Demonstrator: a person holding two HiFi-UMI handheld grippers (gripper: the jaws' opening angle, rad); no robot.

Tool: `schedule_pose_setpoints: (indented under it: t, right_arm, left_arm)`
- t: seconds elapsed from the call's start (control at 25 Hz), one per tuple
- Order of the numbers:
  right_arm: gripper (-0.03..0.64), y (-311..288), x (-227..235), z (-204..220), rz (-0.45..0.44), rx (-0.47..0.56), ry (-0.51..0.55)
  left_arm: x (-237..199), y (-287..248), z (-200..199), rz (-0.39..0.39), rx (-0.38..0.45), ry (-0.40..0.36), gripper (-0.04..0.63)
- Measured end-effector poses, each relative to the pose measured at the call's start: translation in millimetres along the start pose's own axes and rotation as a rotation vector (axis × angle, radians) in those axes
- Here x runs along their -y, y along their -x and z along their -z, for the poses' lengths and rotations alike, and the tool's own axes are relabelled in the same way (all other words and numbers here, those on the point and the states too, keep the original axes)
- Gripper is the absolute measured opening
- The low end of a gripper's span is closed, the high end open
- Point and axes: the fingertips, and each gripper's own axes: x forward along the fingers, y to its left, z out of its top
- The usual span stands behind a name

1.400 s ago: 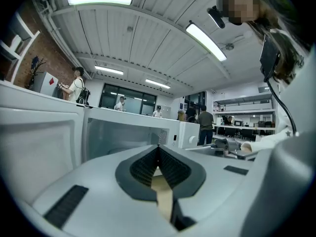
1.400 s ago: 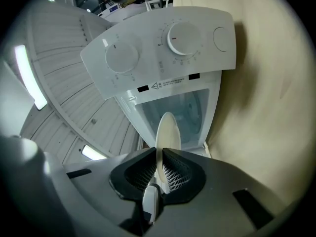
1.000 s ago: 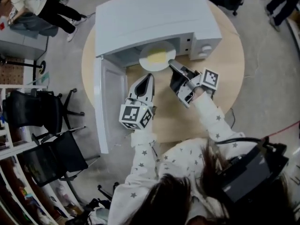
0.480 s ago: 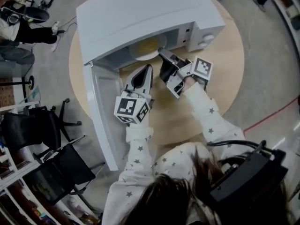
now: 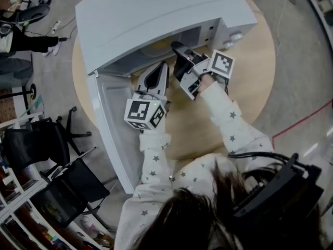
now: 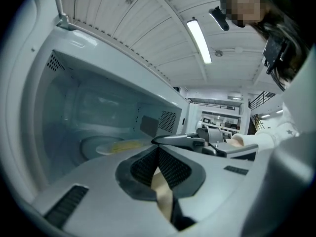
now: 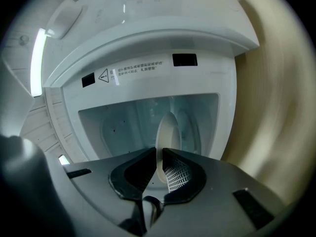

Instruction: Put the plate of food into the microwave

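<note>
Head view, from above: a white microwave (image 5: pixel 156 14) stands on a round wooden bench (image 5: pixel 244 82). Its door (image 5: pixel 112 124) hangs wide open toward the left of the picture. A person in star-printed sleeves (image 5: pixel 229 124) holds both grippers at the opening. The left gripper (image 5: pixel 164 66) points at the front edge of the cavity, just beside the right gripper (image 5: pixel 176 47), whose tips reach inside. A little of the plate (image 5: pixel 157 49) with its yellow food shows in the cavity, under the top edge. Black chairs (image 5: pixel 57 134) stand on the floor at the left.

Left gripper view: its jaws are pressed together at the tips with nothing between them, and only the tan bench shows through the gap lower down. Beyond them lies the pale microwave interior. The plate (image 6: pixel 106 147) sits level and low inside, with the yellow food (image 6: pixel 126 144) on it. The right gripper (image 6: pixel 157 140) comes in from the right and meets the plate's near rim.

Right gripper view: the picture is rolled, so the plate (image 7: pixel 165 130) appears on edge. The jaws are closed on the plate's rim, one pad on each face. The plate extends forward into the open cavity (image 7: pixel 123 122). Whether it rests on the cavity floor cannot be told. A printed label (image 7: pixel 133 70) runs along the frame above the opening.
</note>
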Motion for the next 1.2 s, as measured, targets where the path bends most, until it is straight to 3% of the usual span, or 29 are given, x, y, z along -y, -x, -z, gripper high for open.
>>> schedule_pose_setpoints:
  t: [0.24, 0.48, 0.8, 0.84, 0.88, 1.0, 1.2]
  right_arm:
    - [0.021, 13.7, 5.9, 2.8, 0.027, -0.009, 0.018]
    - [0.021, -21.7, -2.4, 4.1, 0.069, -0.055, 0.124]
    - [0.021, -30.4, 2.2, 9.1, 0.129, -0.124, 0.246]
    - [0.026, -30.2, 3.2, 9.9, 0.138, -0.131, 0.258]
    - [0.083, -30.1, 4.6, 11.0, 0.151, -0.139, 0.271]
    - [0.127, -32.4, 6.1, 15.2, 0.178, -0.168, 0.351]
    - [0.129, -35.9, 6.0, 14.3, 0.297, -0.236, 0.557]
  left_arm:
    - [15.1, 1.7, 8.0, -0.001, -0.002, 0.007, 0.002]
    - [-17.3, -2.0, -4.8, -0.027, 0.001, 0.036, 0.002]
    - [-20.7, -3.4, -3.0, -0.030, -0.001, 0.046, 0.002]
    - [-20.2, -3.6, -2.1, -0.030, -0.002, 0.047, 0.002]
    - [-20.1, -3.3, -1.1, -0.031, -0.003, 0.047, 0.002]
    - [-21.3, -1.5, 1.0, -0.029, -0.001, 0.048, 0.002]
    - [-22.5, -5.5, -2.5, -0.028, -0.002, 0.050, 0.002]
